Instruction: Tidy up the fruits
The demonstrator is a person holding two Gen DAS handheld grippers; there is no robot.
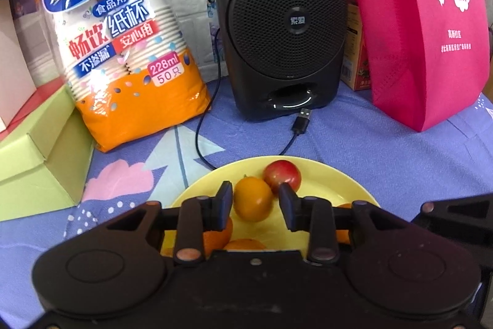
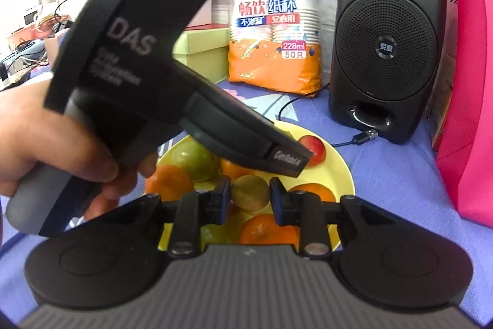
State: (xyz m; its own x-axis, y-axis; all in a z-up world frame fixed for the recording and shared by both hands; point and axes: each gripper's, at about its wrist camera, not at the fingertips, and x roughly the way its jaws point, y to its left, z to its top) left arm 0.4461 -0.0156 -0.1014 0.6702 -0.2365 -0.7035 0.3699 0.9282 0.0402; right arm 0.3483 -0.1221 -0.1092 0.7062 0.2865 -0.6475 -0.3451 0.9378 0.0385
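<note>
Left gripper (image 1: 255, 203) pinches a small orange fruit (image 1: 253, 199) over the yellow plate (image 1: 326, 179); right gripper (image 2: 250, 195) clamps a brownish-green fruit (image 2: 250, 192) above the same plate, among oranges (image 2: 169, 183).

Bright, even light, glare on the cup bag (image 1: 123, 45); fisheye edges bend, near housing blurs.
</note>
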